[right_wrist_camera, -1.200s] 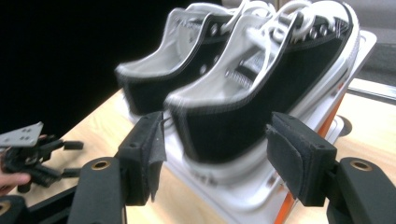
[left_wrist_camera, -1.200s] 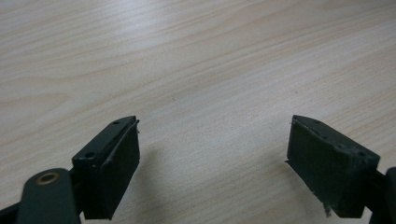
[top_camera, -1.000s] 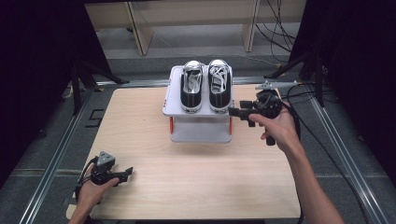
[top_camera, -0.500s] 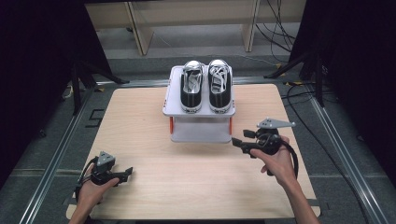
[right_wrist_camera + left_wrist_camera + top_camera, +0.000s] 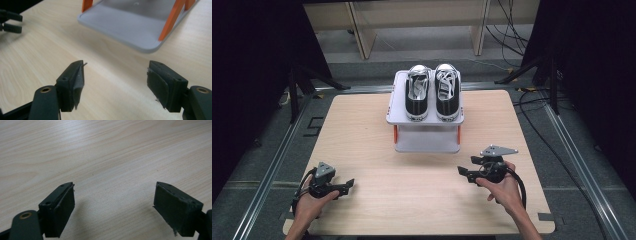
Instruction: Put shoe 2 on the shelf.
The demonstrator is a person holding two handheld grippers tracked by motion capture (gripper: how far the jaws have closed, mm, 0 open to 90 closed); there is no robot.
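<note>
1. Dark walls and a grey floor surround the pale wooden counter (image 5: 362, 130), which carries a small grey rack (image 5: 427, 142) near its far edge.
2. On top of the rack stand two black shoes (image 5: 432, 92), side by side and touching, with toes toward the person. My judgement is that they sit so because the pair belongs together on the upper shelf; the lower shelf is bare.
3. The rack has orange legs, and in the right gripper view its lower shelf (image 5: 130, 23) lies just ahead of the jaws.
4. The right claw (image 5: 463, 173) is in front of the rack and a little to its right, near it, low over the counter. Its jaws have just been opening, and between them is only bare wood, so it holds nothing. It seems to be at rest away from the shoes.
5. The left claw (image 5: 348, 185) is well apart from the rack, in front of it and to its left, near the counter's edge. Its jaws stand wide with nothing between them.
6. Both hands keep the claws low and pointing inward, which I judge to be a resting position, with the shoes already placed.
</note>
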